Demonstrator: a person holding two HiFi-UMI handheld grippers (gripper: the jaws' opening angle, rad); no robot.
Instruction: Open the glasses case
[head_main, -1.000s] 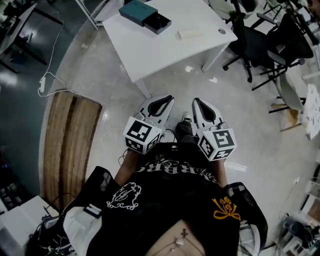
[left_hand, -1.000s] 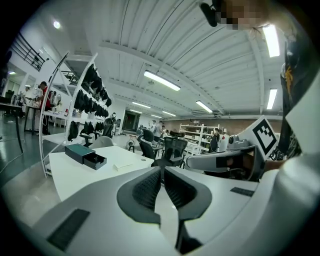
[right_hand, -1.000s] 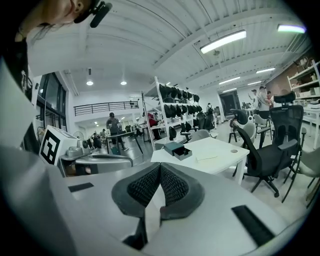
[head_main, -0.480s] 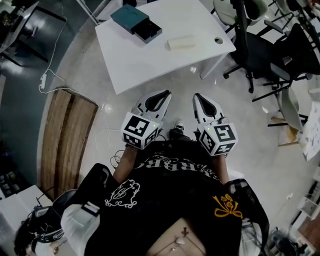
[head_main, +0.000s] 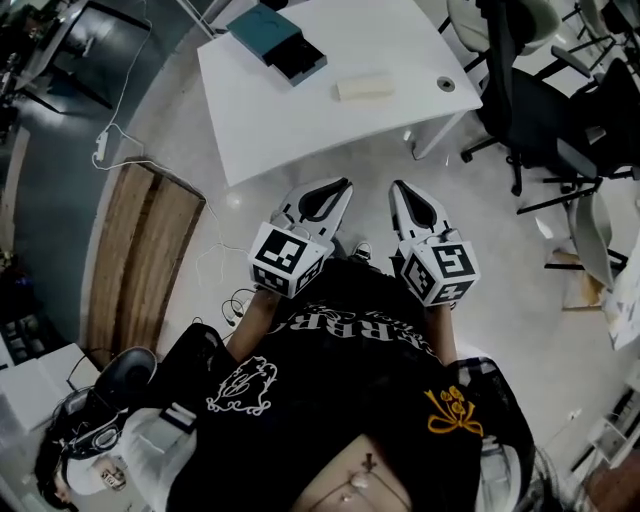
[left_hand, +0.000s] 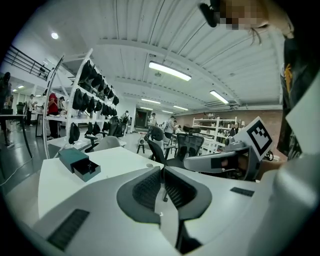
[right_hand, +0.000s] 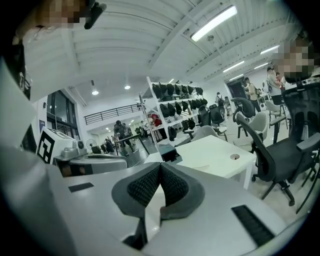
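In the head view a pale cream glasses case (head_main: 365, 87) lies shut on the white table (head_main: 300, 120), ahead of both grippers. Behind it at the table's far left sits a teal box (head_main: 275, 40) with its dark drawer pulled out; the same teal box (left_hand: 80, 162) shows in the left gripper view. My left gripper (head_main: 341, 186) and right gripper (head_main: 398, 188) hang side by side over the floor, short of the table's near edge. Both are shut with nothing between the pads (left_hand: 150, 187) (right_hand: 175, 185). The case is hidden in both gripper views.
Black office chairs (head_main: 545, 100) stand right of the table. A wooden board (head_main: 140, 260) and white cables (head_main: 120, 150) lie on the floor at the left. The table has a round cable hole (head_main: 446, 85) near its right corner. Shelving with dark bags (left_hand: 90, 100) stands behind the table.
The table has drawn nearer to both grippers in the head view as the person moves toward it. Both grippers stay shut and side by side.
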